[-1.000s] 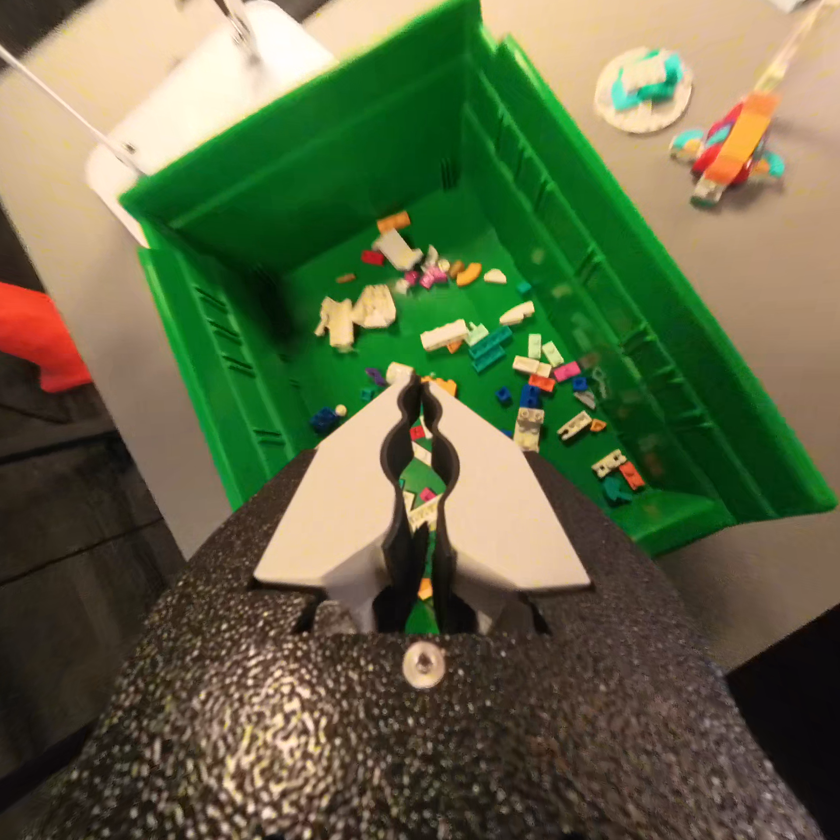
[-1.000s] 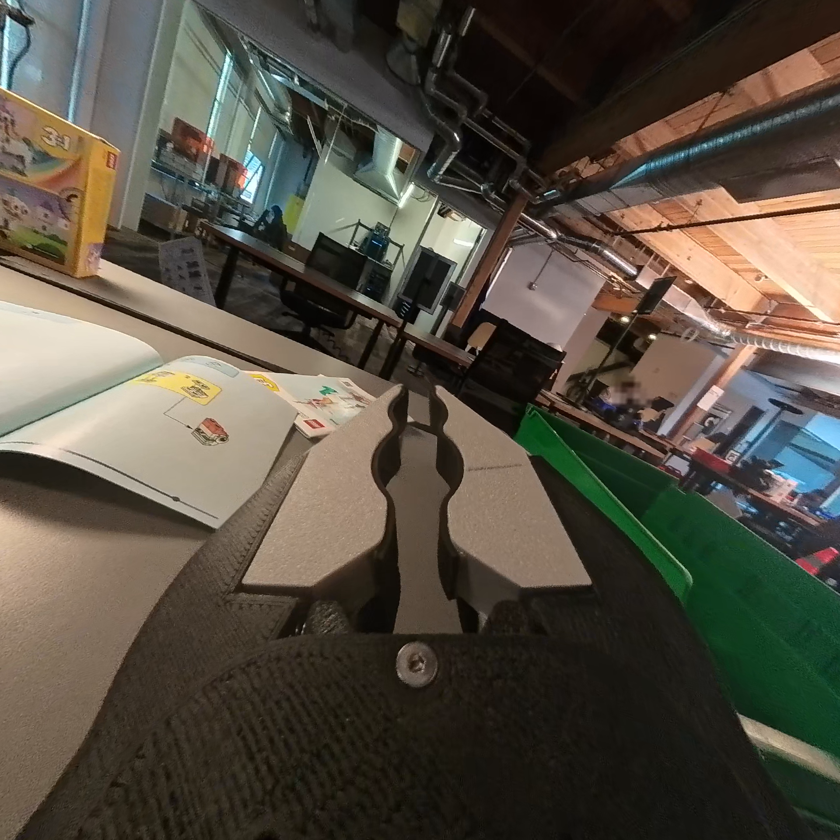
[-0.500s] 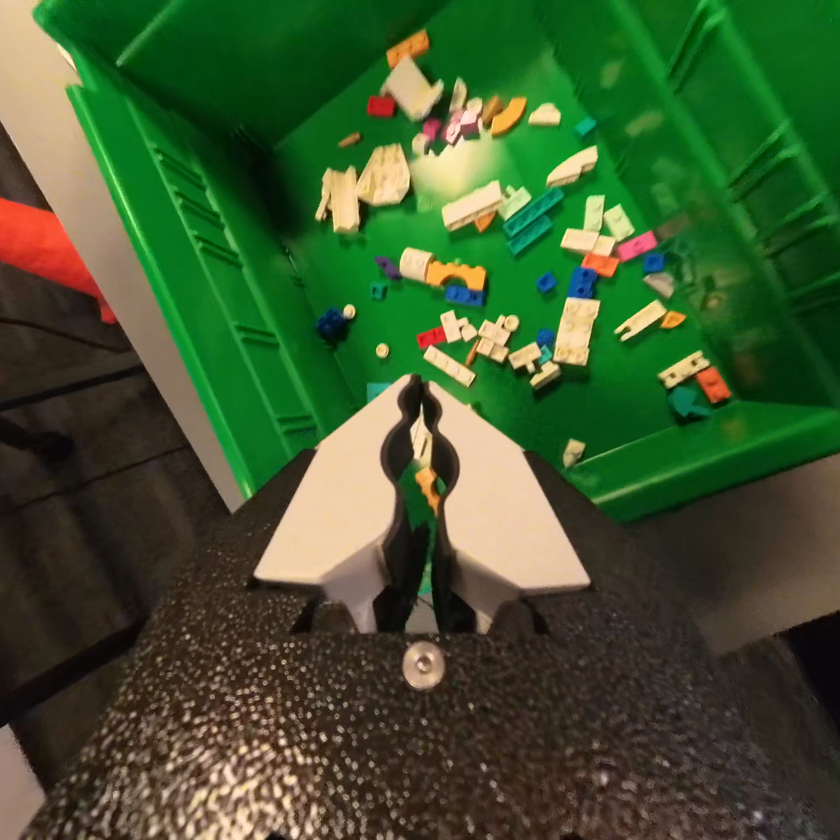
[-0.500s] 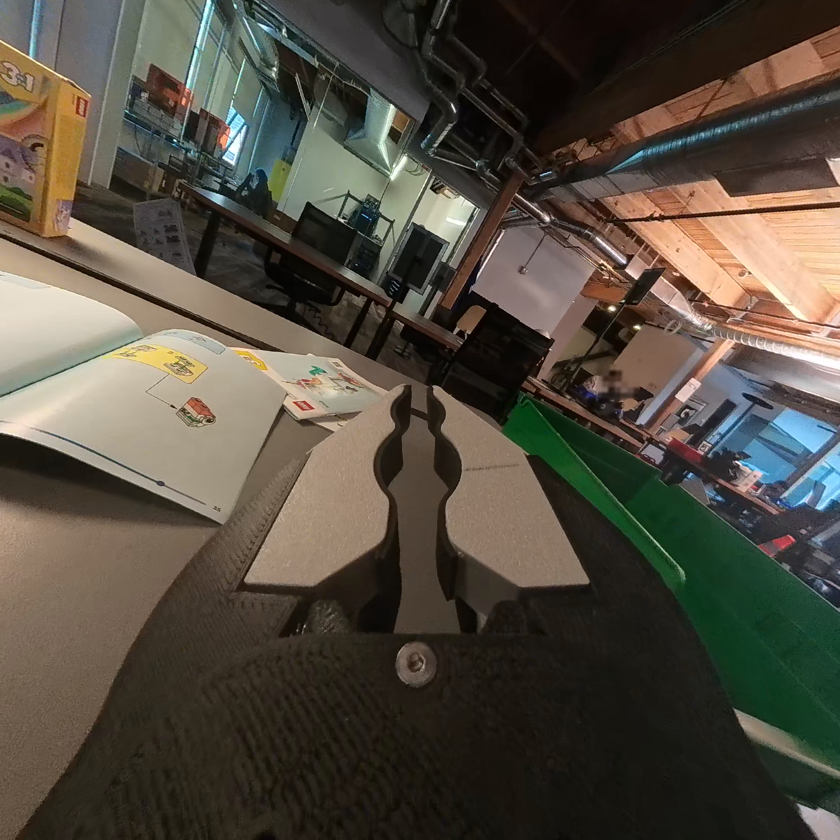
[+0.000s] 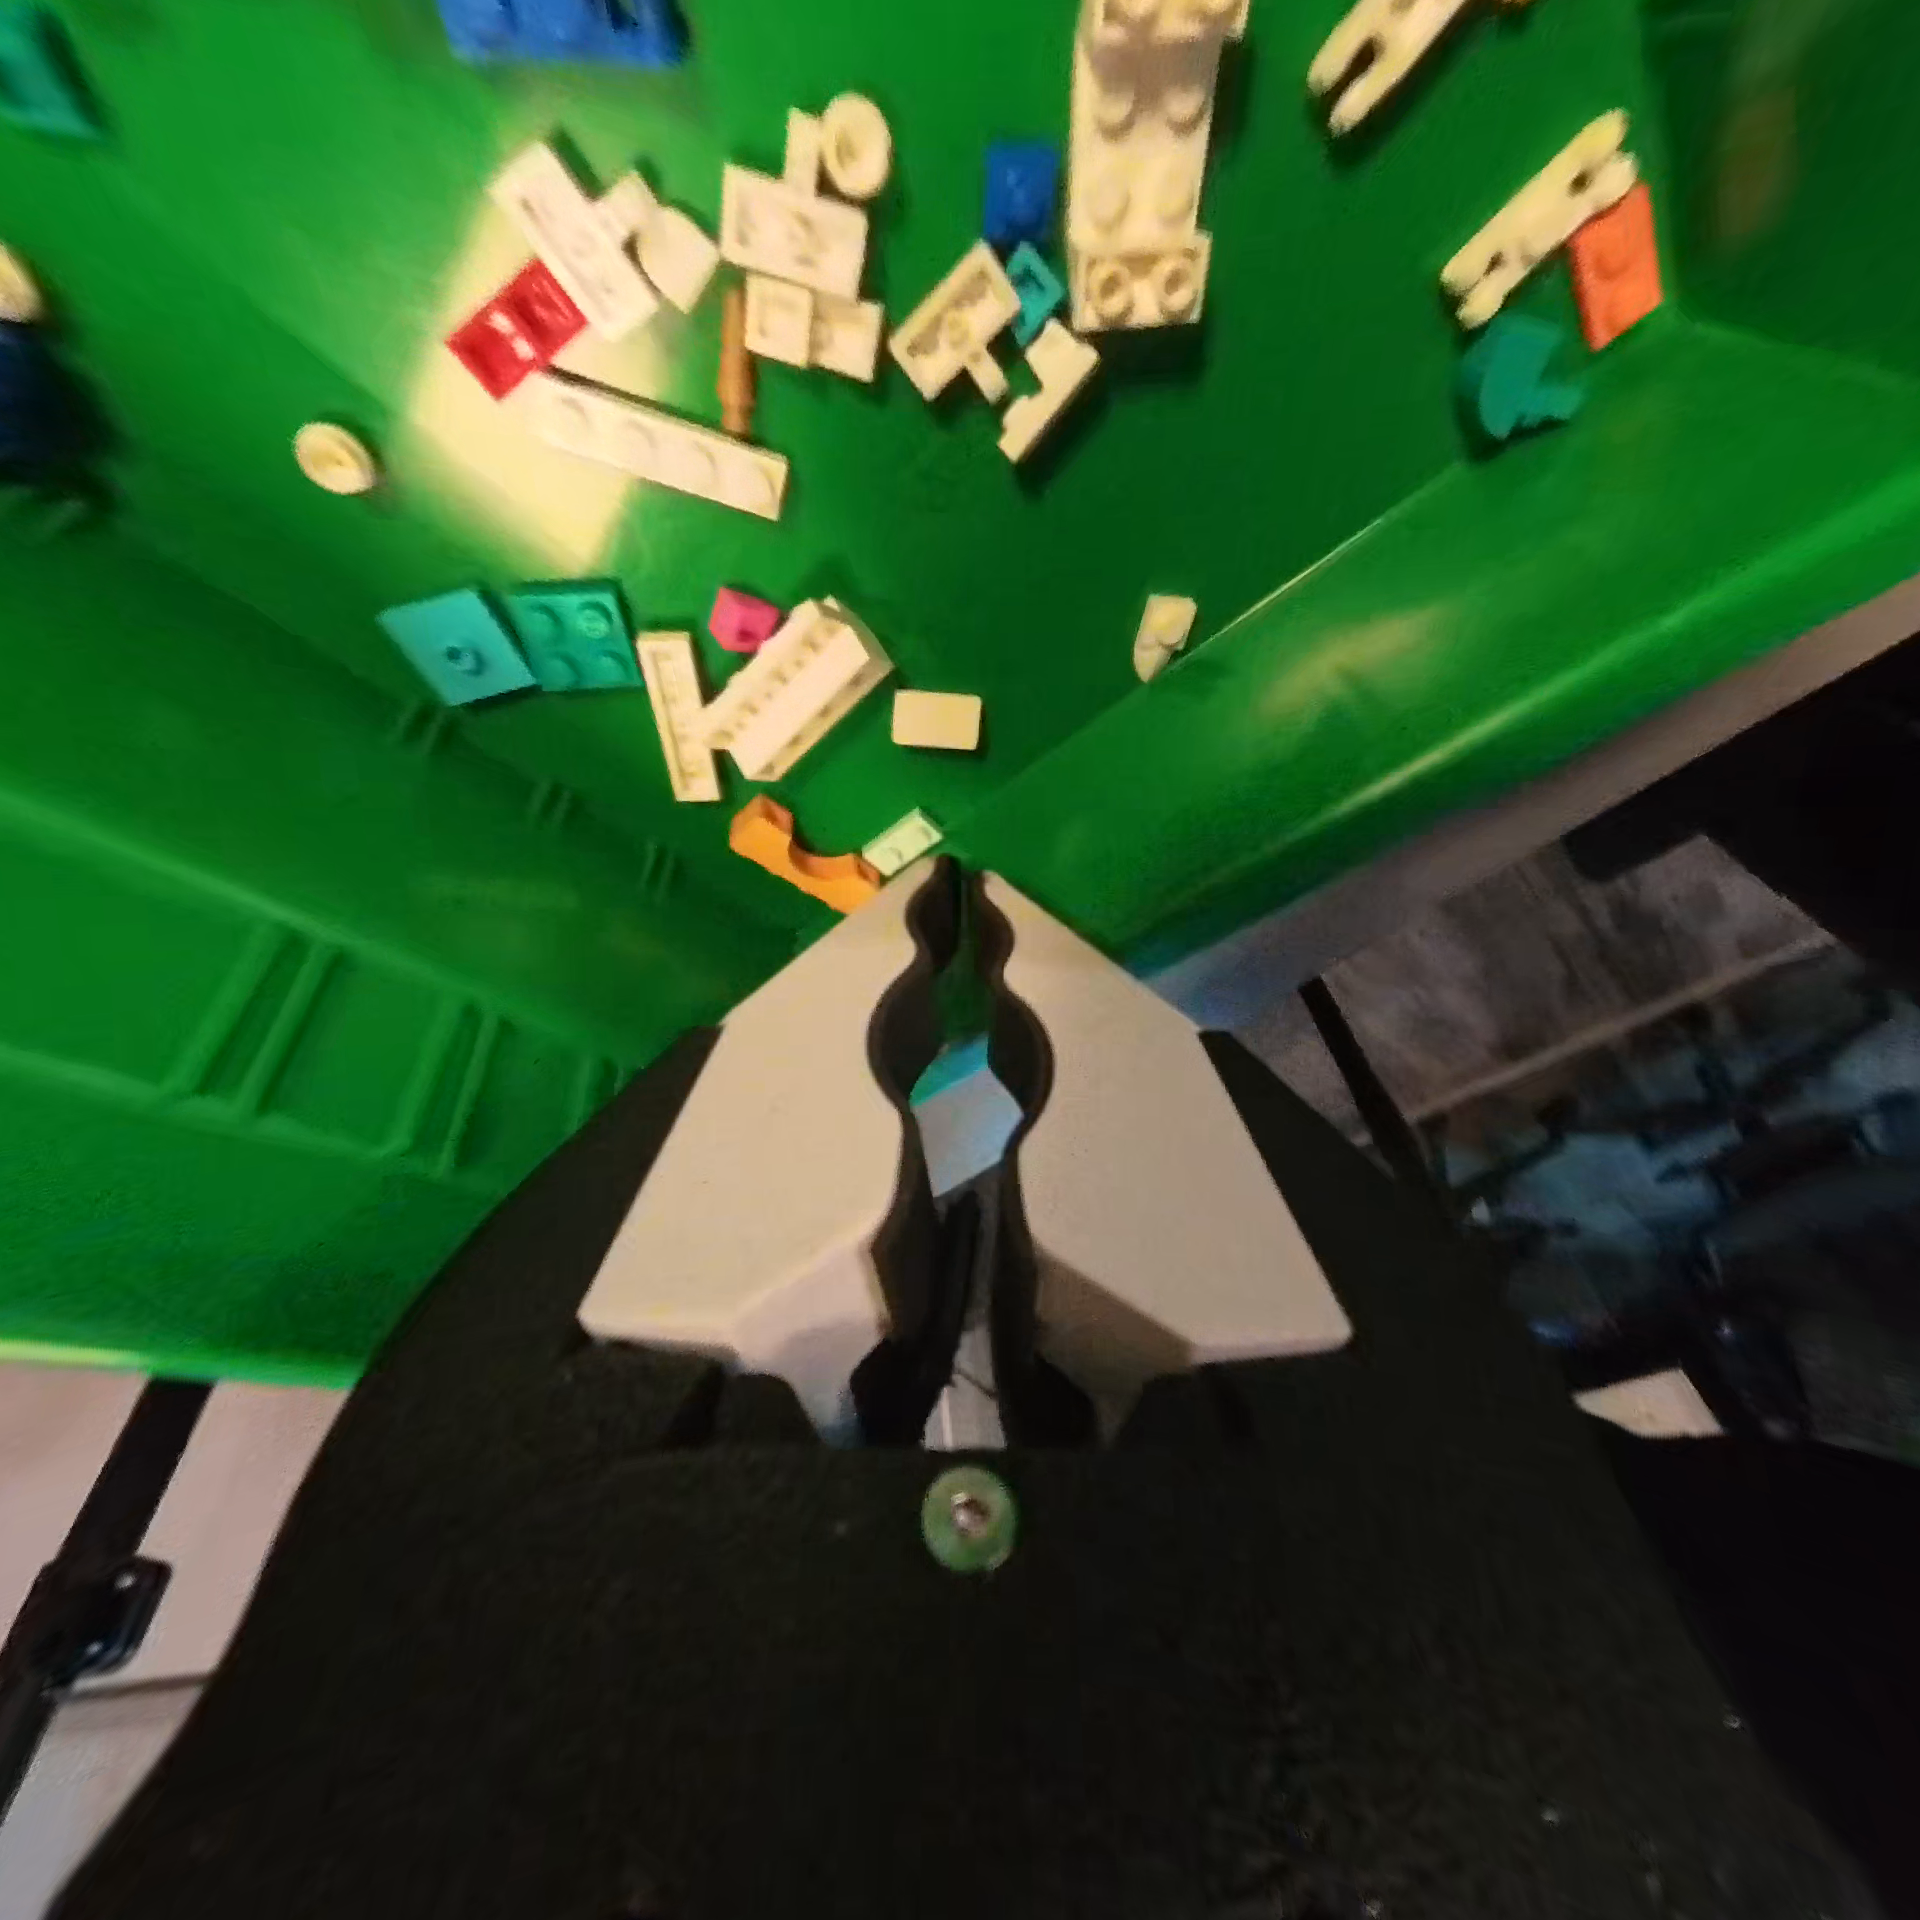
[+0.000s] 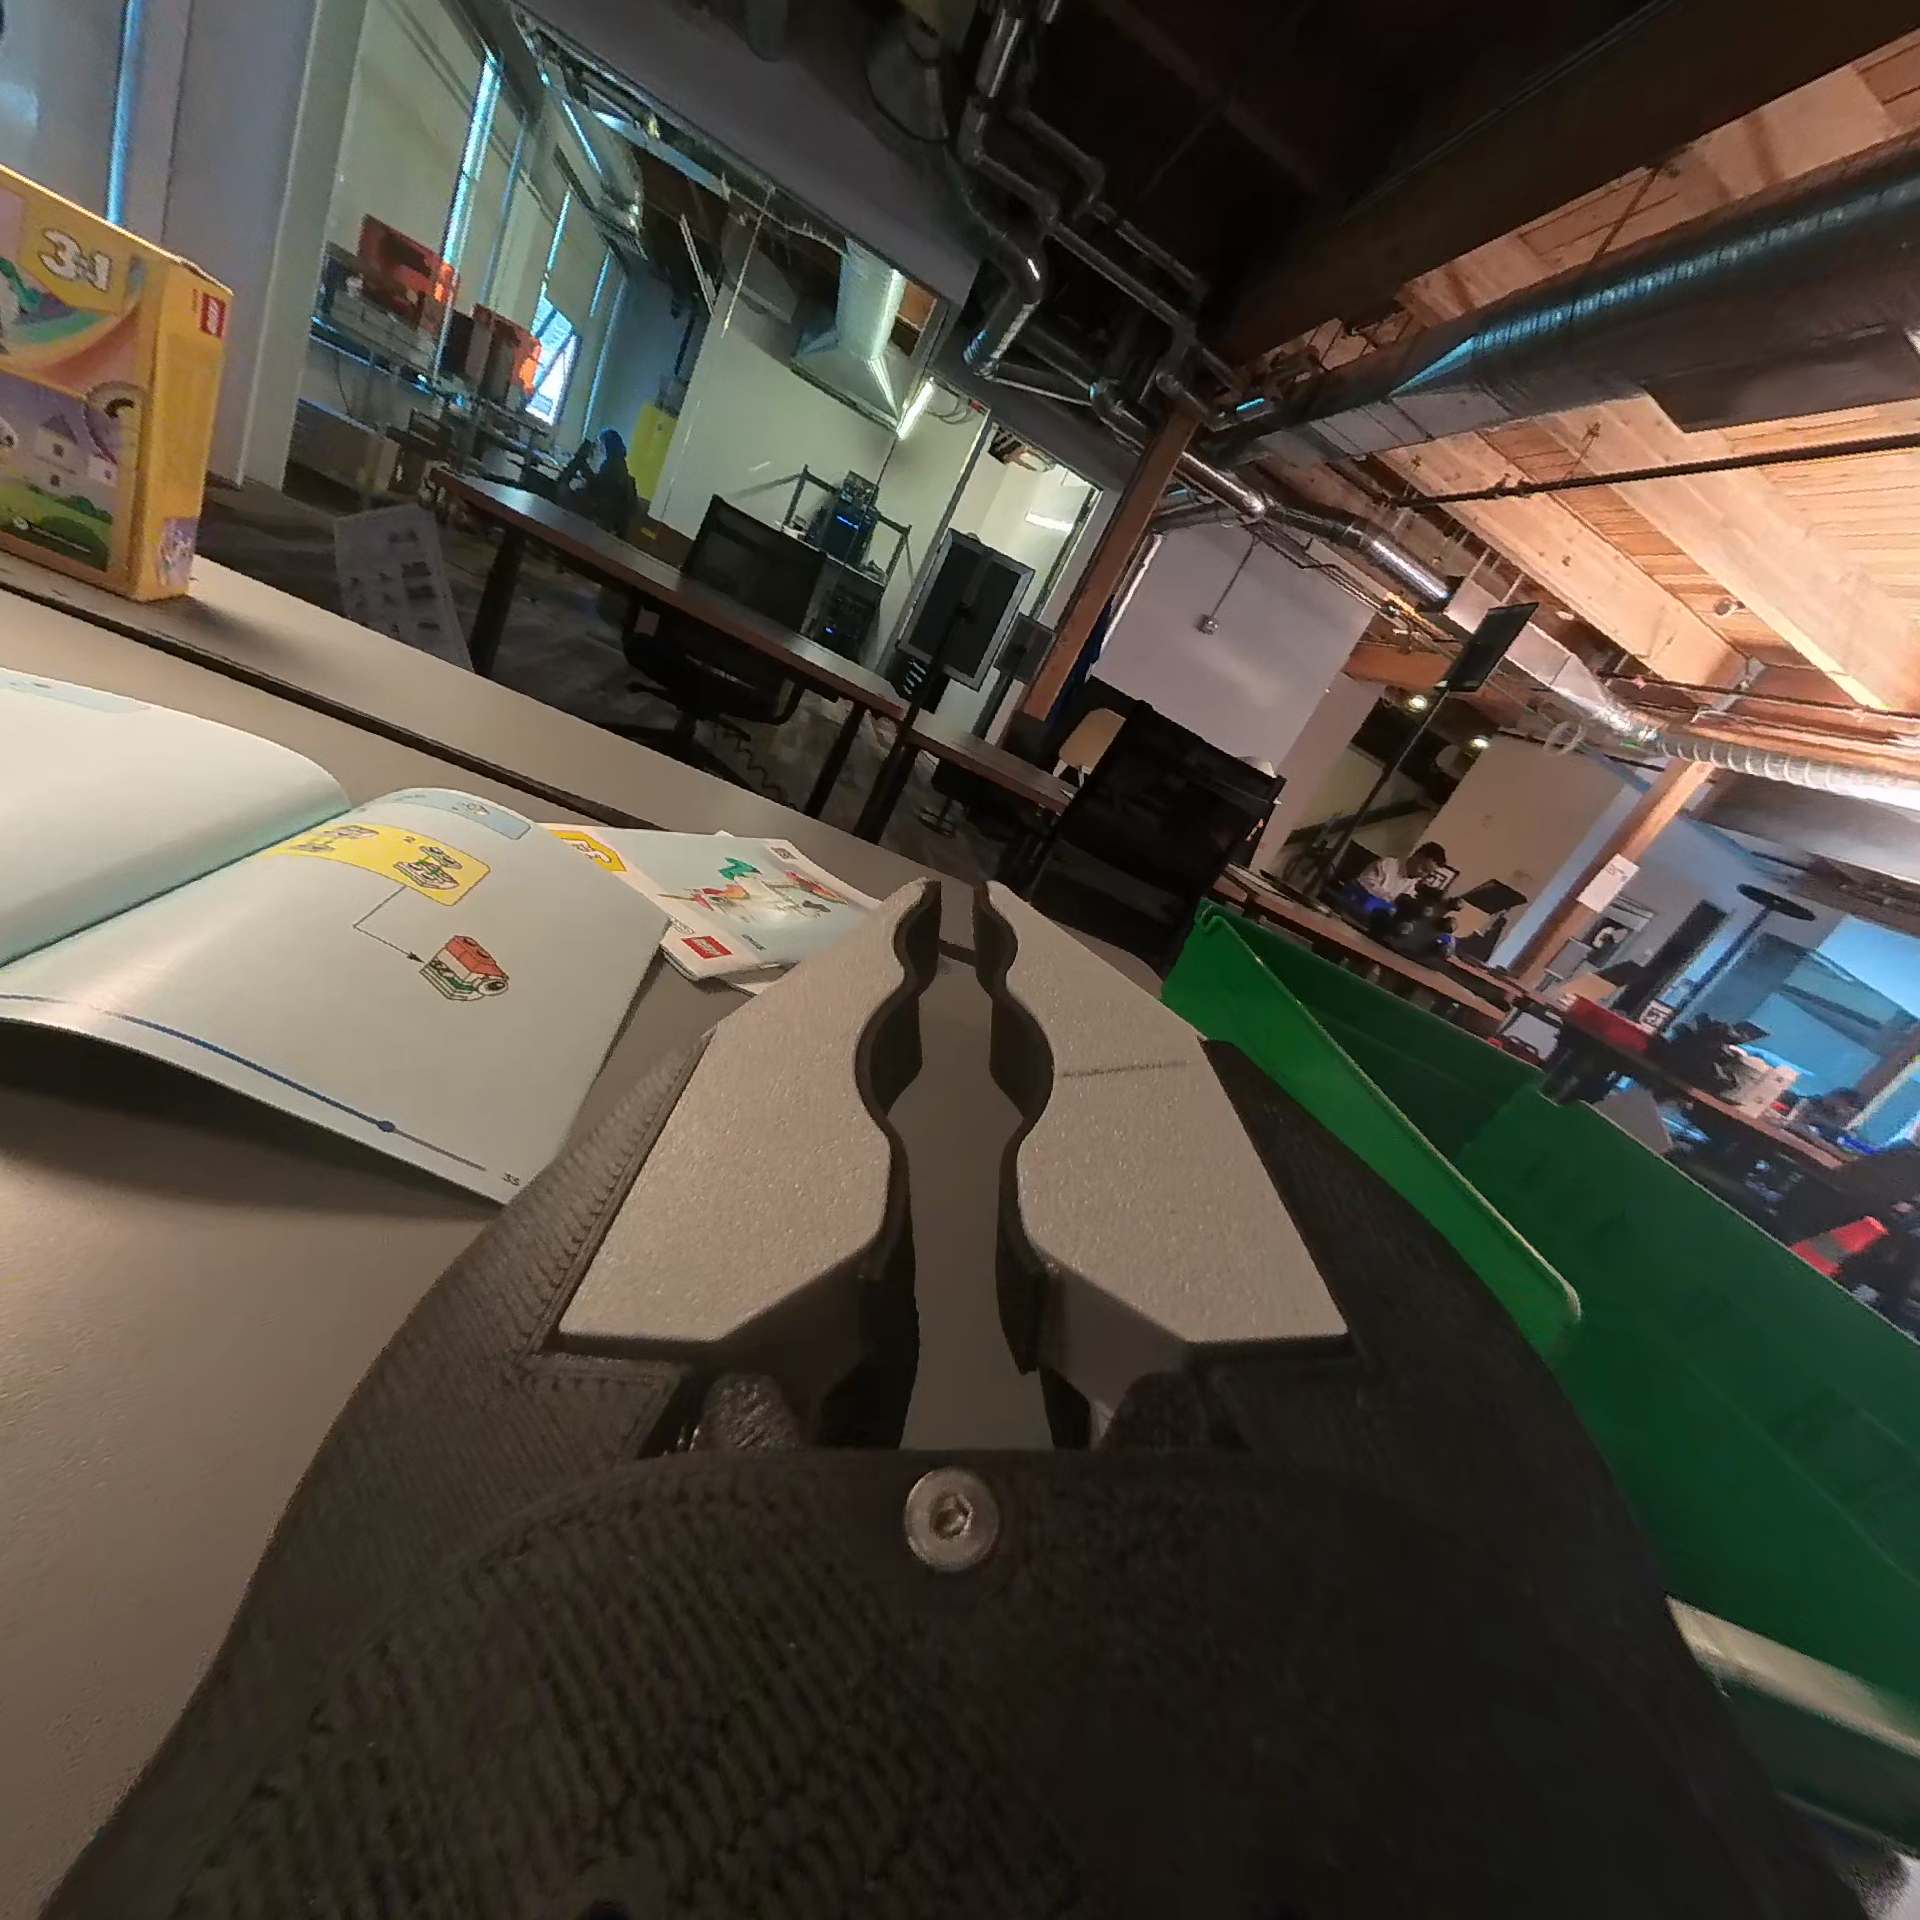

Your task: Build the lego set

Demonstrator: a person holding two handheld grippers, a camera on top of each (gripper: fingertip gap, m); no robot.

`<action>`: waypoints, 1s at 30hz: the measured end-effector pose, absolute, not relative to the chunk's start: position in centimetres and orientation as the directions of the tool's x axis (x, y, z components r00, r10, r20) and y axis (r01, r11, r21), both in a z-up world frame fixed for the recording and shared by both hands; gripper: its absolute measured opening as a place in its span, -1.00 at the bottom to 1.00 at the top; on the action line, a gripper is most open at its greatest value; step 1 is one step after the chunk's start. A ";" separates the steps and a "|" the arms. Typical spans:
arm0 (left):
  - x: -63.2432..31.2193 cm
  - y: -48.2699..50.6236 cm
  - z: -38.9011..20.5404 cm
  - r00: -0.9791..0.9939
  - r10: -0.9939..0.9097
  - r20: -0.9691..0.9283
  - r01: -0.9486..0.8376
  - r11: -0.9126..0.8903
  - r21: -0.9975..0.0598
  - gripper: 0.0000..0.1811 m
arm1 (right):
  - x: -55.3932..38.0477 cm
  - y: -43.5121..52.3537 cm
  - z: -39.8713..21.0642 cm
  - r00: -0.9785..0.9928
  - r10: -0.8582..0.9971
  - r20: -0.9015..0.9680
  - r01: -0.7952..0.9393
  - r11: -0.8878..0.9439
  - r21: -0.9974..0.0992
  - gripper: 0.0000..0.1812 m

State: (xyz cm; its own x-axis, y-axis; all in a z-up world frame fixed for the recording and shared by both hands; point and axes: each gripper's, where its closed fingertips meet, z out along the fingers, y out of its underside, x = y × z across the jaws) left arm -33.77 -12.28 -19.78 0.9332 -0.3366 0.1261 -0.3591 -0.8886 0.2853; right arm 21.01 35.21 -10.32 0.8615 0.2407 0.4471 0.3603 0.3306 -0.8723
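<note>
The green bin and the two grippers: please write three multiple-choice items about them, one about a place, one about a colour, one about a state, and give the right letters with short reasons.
1. Where does the orange arch piece lie?
A. on the open booklet
B. in the green bin, just ahead of the left gripper
C. on top of the yellow box

2. What colour is the small plate lying against the long white plates near the bright glare?
A. red
B. purple
C. black

3. How do the fingers of the right gripper stand?
A. wide open
B. clamped on a brick
C. nearly together, with nothing between them

Answers:
1 B: the left wrist view shows it on the bin floor close to the fingertips.
2 A: the red plate shows clearly there.
3 C: only a thin gap shows, with the grey table behind it.
</note>
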 end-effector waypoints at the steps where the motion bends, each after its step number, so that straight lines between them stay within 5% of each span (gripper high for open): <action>1: -34.0 -12.5 -20.1 0.931 -0.343 0.123 -0.365 -0.879 0.308 -1.00 | 21.0 35.2 -10.3 0.863 0.244 0.443 0.355 0.332 -0.874 -0.96; 12: -35.2 -12.7 -21.4 0.927 -0.364 0.090 -0.366 -0.830 0.421 -1.00 | 20.9 35.1 -10.1 0.868 0.264 0.421 0.324 0.342 -0.882 -0.96; 19: -34.6 -10.9 -21.6 0.931 -0.351 0.098 -0.364 -0.883 0.298 -1.00 | 20.8 35.1 -10.1 0.864 0.271 0.424 0.324 0.346 -0.881 -0.96; 30: -34.9 -11.4 -21.5 0.946 -0.313 0.086 -0.323 -0.874 0.364 -0.80 | 20.7 35.0 -10.1 0.862 0.280 0.422 0.318 0.350 -0.881 -0.97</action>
State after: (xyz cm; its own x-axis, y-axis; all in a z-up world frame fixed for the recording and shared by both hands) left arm -34.95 -11.45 -21.51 0.9457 -0.3135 0.0860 -0.3227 -0.8739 0.3635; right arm 20.66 35.02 -10.07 0.8624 0.2796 0.4221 0.3178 0.3503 -0.8811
